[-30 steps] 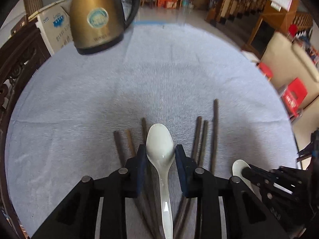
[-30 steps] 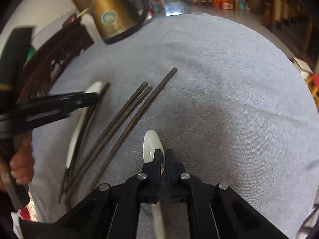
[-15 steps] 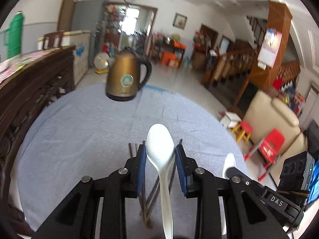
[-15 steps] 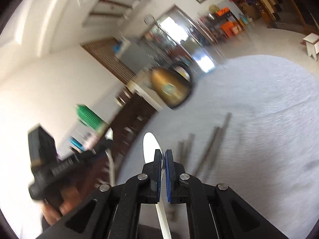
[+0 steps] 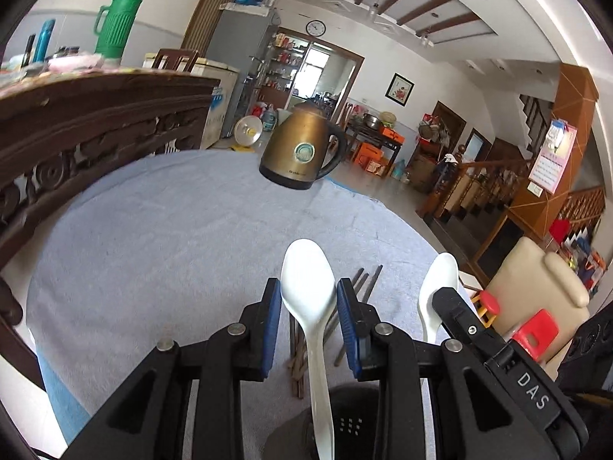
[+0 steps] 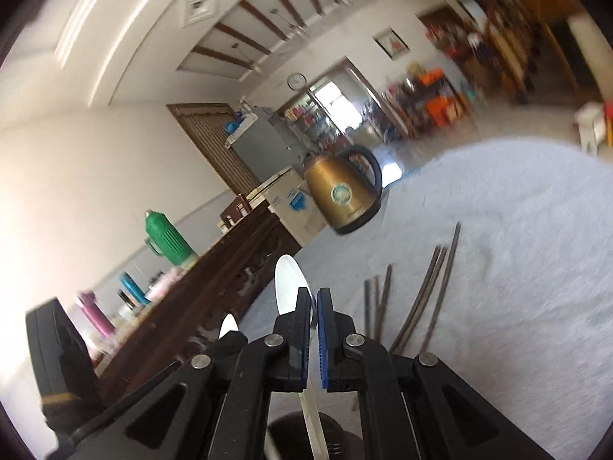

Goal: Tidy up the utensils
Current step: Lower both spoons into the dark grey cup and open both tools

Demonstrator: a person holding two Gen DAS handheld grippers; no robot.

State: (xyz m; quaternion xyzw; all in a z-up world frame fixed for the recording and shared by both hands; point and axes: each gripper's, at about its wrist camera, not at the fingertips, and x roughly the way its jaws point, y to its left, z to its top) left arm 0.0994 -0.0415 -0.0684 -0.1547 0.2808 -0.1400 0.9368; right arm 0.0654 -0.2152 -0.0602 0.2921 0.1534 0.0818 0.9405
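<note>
My left gripper (image 5: pixel 308 306) is shut on a white spoon (image 5: pixel 306 268), its blue pads against the sides of the bowl, and the spoon is lifted off the cloth. My right gripper (image 6: pixel 314 306) is shut on a second white spoon (image 6: pixel 289 281), also in the air. In the left wrist view that second spoon (image 5: pixel 436 287) and the right gripper (image 5: pixel 459 318) sit just to the right. Several dark chopsticks (image 6: pixel 421 306) lie on the grey cloth (image 5: pixel 172 249). A dark perforated holder (image 5: pixel 345 425) shows below both spoon handles.
A brass-coloured kettle (image 5: pixel 302 153) stands at the far edge of the round table. A carved dark wooden sideboard (image 5: pixel 95 126) with a green flask (image 5: pixel 117 19) and bottles runs along the left. The left gripper's body (image 6: pixel 61 352) sits at the left of the right wrist view.
Both grippers have risen from the cloth with their spoons and tipped upward, so the room now fills the views. The chopsticks stay on the cloth. The dark holder has come into view below.
</note>
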